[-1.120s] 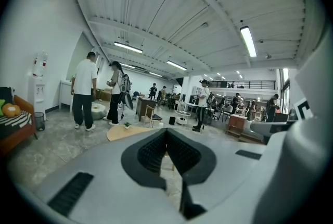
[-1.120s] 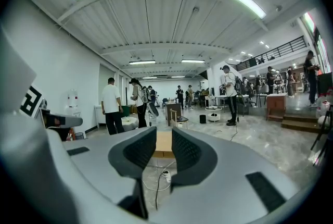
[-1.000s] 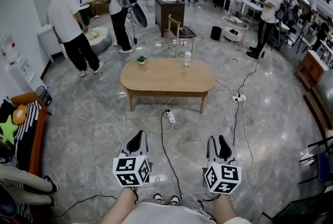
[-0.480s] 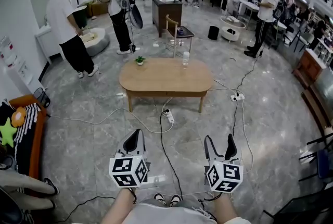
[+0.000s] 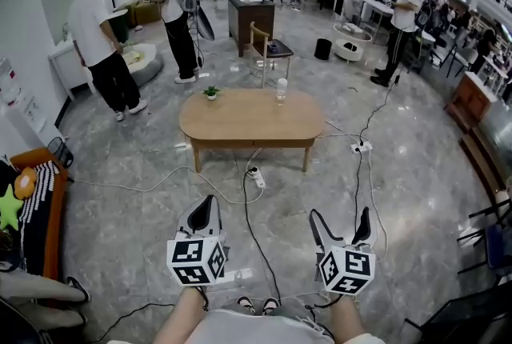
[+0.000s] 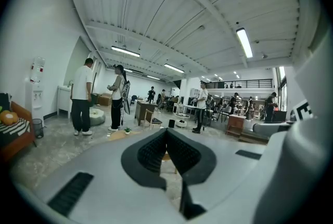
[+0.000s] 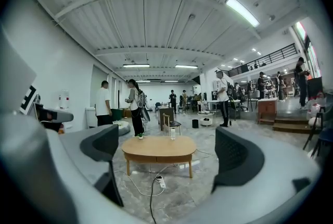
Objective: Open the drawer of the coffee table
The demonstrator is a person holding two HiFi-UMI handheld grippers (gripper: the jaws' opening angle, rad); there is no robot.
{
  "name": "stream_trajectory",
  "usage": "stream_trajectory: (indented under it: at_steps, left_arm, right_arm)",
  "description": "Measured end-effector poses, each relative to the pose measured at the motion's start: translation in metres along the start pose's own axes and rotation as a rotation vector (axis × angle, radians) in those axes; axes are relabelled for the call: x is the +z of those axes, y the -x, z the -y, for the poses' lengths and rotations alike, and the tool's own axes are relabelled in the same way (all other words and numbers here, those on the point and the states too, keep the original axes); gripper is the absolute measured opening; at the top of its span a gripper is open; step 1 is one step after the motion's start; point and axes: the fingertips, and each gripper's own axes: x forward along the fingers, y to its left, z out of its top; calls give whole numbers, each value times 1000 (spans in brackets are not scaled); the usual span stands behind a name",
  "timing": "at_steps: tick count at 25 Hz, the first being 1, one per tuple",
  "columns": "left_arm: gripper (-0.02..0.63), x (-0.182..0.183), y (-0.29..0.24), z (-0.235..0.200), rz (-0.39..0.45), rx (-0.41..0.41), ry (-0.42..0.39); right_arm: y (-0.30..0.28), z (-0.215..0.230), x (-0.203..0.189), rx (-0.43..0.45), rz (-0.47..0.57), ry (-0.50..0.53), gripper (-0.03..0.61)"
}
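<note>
My left gripper (image 5: pixel 210 205) has its jaws pressed together, nothing in them. The right gripper (image 5: pixel 340 216) has just been opening and is now wide apart, empty too. The oval light-wood coffee table (image 5: pixel 252 117) sits out on the grey marbled floor (image 5: pixel 120 206), well ahead of both

Facing a wooden coffee table (image 5: pixel 252 117) at twelve o'clock, well apart. On top, a small plant (image 5: pixel 210 93) at eleven, a bottle (image 5: pixel 281 90) at one. At seven o'clock, left gripper (image 5: pixel 210 202), jaws together. At five, right gripper (image 5: pixel 340 216), jaws just opened wide, nothing between.
</note>
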Motion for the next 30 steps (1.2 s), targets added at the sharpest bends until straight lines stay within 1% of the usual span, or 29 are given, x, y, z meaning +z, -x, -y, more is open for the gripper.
stream_trajectory:
  at_steps: [2,15,20,25,30]
  left_arm:
    - [-6,-1,1,-2,-2,-1,0]
    - [-6,-8,3,-26,-11,2,12]
    - [-6,-14,1,-35,-33,-6,13]
    - [-6,-26,-10,-41,-53,-12,18]
    - [-6,-25,-37,-42,-66,-17,10]
  right_arm:
    - [2,0,1,-5,10,-3,588]
    - [1,-13,-8,-19,-6,10,588]
    - [3,-20,-17,-29,-29,7,588]
    - [-3,-16,-29,-50,-49,5,588]
    - [-28,-4,-31,-74,-56,-13,588]
